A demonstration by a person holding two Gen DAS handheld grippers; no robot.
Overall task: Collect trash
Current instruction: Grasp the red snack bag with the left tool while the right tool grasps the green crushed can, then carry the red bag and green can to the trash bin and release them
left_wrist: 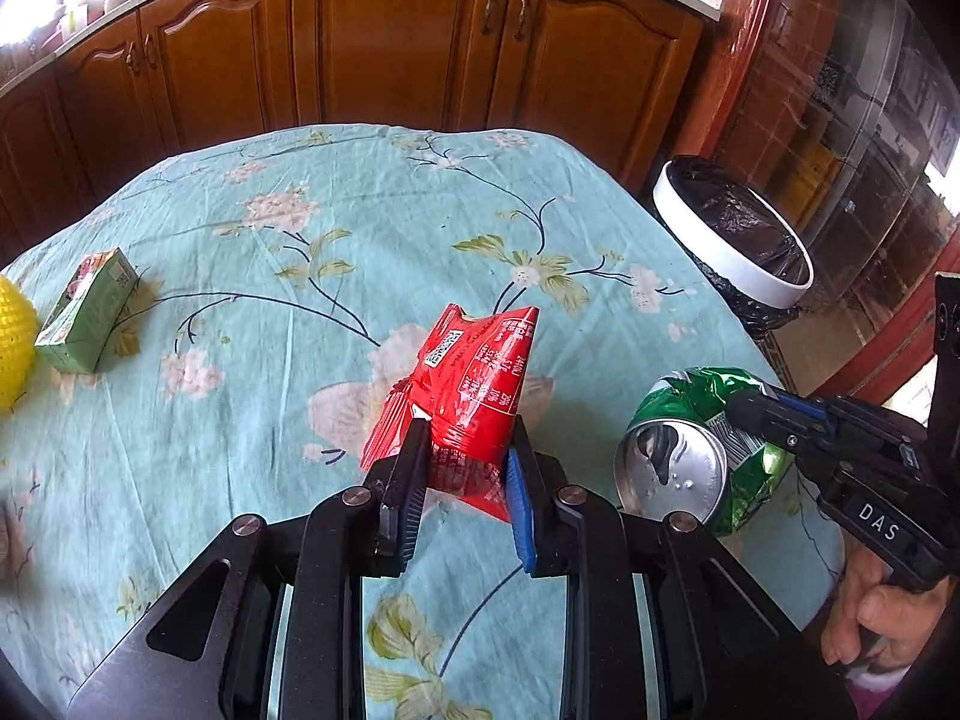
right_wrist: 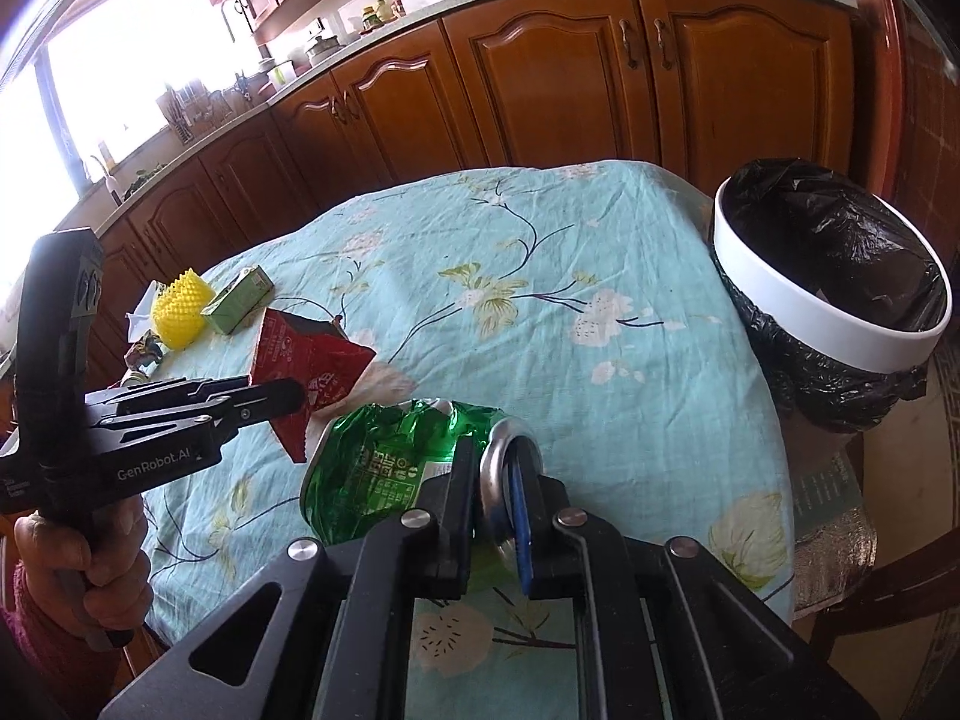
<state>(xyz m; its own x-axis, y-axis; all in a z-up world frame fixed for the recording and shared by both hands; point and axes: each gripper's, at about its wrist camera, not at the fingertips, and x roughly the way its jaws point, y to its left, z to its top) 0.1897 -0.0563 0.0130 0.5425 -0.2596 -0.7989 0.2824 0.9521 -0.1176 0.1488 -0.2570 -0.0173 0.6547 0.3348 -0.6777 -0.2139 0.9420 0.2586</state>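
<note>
Left wrist view shows the left gripper (left_wrist: 465,468) with its jaws clamped on a red snack wrapper (left_wrist: 474,384), the crumpled packet held up over the middle of the table (left_wrist: 300,276), which wears a pale blue flowered cloth. To its right the right gripper (left_wrist: 741,414) has its jaws pinched together on the rim of a crushed green can (left_wrist: 690,456), its silver top facing this camera; the can sits near the table's right edge. A hand (left_wrist: 882,630) grips that tool's handle at the lower right corner.

Beyond the table's right edge stands a trash bin (left_wrist: 738,246) with a white ring and a black liner, its mouth open, nothing lying between it and the two held pieces.

Near the left edge of the table lie a small green carton (left_wrist: 84,315) on its side and, just beside it, a yellow spiky ball (left_wrist: 15,348). From the right wrist view more bits of litter show past these at the far left edge, among them a scrap of white paper (right_wrist: 139,313) and a crumpled colourful wrapper (right_wrist: 144,354); what exactly they are I cannot tell. Wooden cabinets (left_wrist: 408,42) run along the wall behind the table.
</note>
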